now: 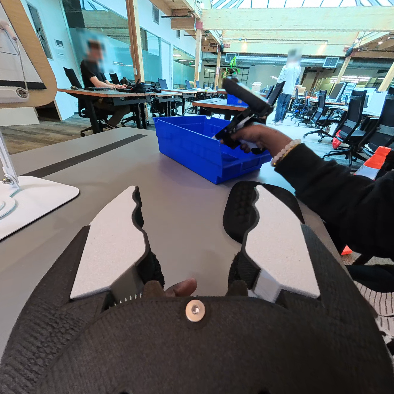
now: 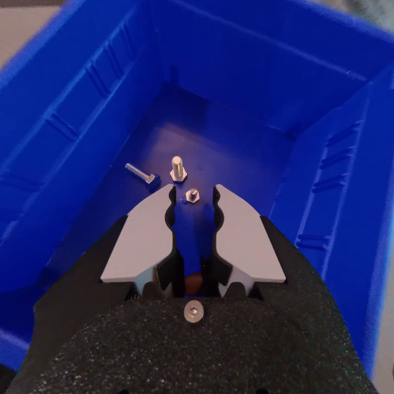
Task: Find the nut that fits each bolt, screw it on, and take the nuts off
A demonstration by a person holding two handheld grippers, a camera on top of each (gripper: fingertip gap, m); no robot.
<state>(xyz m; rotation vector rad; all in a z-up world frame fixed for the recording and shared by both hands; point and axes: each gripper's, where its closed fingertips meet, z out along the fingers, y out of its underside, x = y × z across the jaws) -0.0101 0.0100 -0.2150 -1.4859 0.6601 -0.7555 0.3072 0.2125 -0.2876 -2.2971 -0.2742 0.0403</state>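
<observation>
My right gripper (image 2: pixel 194 187), jaws spread, straddles the short bolt (image 2: pixel 192 195) mid-bin (image 2: pixel 319 170); closing off-centre could topple it. Left gripper (image 1: pixel 181 191) hangs spread, empty.

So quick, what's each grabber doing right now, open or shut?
Left gripper: open, empty, above the table.
Right gripper: open, empty, inside the blue bin, near the small bolt.

Around you an open office — rows of desks (image 1: pixel 110 93) and black chairs (image 1: pixel 354 123), glass partitions (image 1: pixel 149 59), wooden beams (image 1: pixel 277 21) under a bright skylight — wood-plank floor (image 1: pixel 42 132).
</observation>
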